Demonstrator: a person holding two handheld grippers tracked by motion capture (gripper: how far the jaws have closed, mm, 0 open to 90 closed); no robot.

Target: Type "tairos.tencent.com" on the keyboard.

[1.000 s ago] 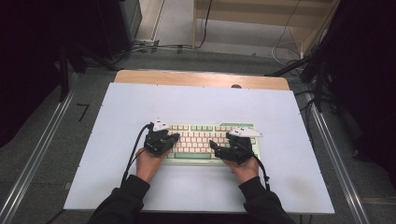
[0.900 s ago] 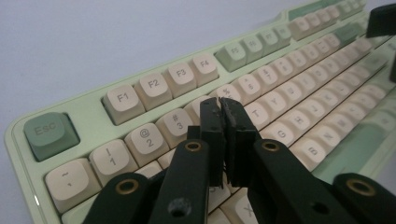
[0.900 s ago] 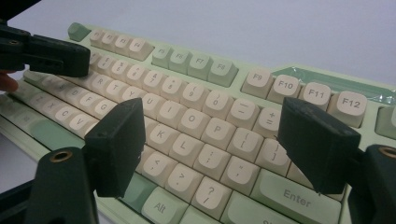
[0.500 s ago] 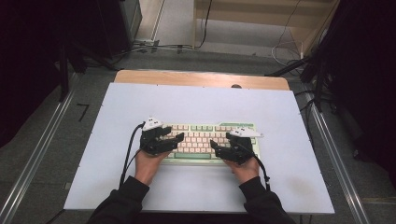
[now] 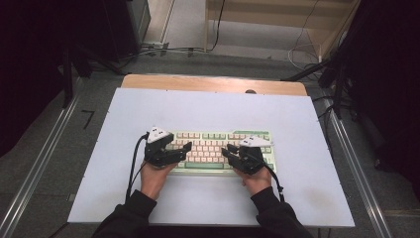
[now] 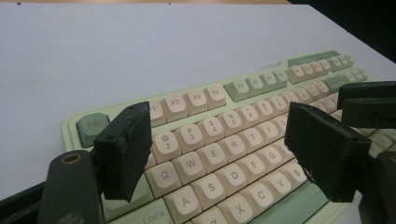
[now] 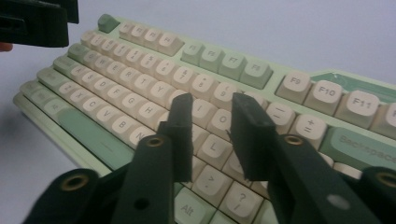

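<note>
A keyboard [image 5: 218,144] with cream keys and a pale green case lies on the white table [image 5: 213,109]. My left gripper [image 5: 184,152] hovers over its left half; its jaws have just been opening. In the left gripper view, that gripper [image 6: 217,135] stands wide open above the number and letter rows of the keyboard [image 6: 233,140], with nothing between the jaws. My right gripper [image 5: 229,151] is over the right half. Its jaws have just been closing. In the right gripper view, that gripper [image 7: 212,105] keeps a narrow empty gap above the I, O, K and L keys of the keyboard [image 7: 140,70].
A wooden strip [image 5: 213,83] runs along the table's far edge. Metal rails [image 5: 44,163] flank the table on both sides. Cables [image 5: 163,49] lie on the floor behind. Bare white surface surrounds the keyboard.
The left gripper's jaws have spread wide and the hand has edged slightly left. The right gripper's jaws have drawn close together while that hand stayed put.
</note>
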